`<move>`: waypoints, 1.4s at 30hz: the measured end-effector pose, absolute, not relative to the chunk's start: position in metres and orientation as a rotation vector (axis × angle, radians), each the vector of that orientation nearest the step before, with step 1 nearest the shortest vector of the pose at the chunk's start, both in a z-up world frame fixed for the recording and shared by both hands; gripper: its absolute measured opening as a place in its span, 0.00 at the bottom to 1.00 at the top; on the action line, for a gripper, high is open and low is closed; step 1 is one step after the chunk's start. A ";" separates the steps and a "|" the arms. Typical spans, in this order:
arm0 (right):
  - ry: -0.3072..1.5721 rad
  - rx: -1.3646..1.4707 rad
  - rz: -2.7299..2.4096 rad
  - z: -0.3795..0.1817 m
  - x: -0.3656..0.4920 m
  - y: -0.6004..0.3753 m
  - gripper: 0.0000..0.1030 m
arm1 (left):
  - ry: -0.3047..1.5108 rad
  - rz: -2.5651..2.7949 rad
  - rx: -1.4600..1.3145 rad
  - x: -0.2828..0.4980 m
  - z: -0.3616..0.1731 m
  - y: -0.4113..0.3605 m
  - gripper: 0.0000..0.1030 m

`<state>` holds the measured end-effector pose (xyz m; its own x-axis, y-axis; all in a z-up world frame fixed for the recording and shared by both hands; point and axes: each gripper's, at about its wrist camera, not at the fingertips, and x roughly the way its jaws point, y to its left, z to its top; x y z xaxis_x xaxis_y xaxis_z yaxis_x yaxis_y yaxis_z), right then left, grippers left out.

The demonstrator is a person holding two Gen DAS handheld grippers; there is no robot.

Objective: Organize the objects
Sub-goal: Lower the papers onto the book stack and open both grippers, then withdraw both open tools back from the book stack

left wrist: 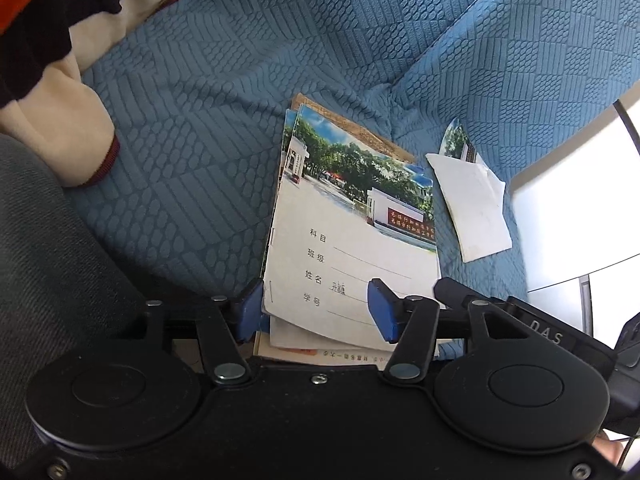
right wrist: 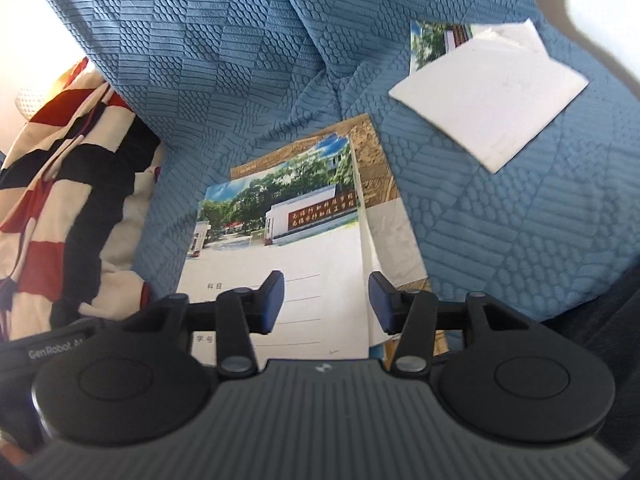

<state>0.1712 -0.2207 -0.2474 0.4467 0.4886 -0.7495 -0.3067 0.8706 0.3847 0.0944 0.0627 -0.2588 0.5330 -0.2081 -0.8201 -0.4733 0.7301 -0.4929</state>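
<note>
Left wrist view: the left tool (left wrist: 316,306) stands released over the notebook stack (left wrist: 352,240) lying on the blue sofa cover (left wrist: 192,128).

Right wrist view: the right tool (right wrist: 326,300) stands released above the stack. Judged step: stack deposited. Next: collect the loose notebook (right wrist: 488,92) beyond.

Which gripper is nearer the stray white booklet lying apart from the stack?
Right, marginally. Both grippers, left and right, hover open-jawed over the stack; the white booklet lies beyond, off to the right.

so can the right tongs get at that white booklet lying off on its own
Probably yes: the right tongs are open over the stack of notebooks, and only bare blue cover lies between them and the white booklet.
</note>
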 end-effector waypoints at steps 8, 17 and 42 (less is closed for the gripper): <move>0.886 0.202 0.536 -0.202 0.162 -0.234 0.49 | 0.971 0.166 -0.693 0.089 -0.221 0.061 0.57; 0.717 0.173 0.575 -0.142 0.143 -0.243 0.49 | 0.839 0.126 -0.563 0.092 -0.155 0.039 0.61; 0.610 0.127 0.469 -0.125 0.099 -0.301 0.49 | 0.708 0.057 -0.368 0.084 -0.108 -0.026 0.75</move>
<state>0.0991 -0.3010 -0.1247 0.7188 0.4594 -0.5217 -0.3859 0.8879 0.2502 0.0840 -0.0262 -0.1077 0.7610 -0.0726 -0.6447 -0.1743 0.9343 -0.3110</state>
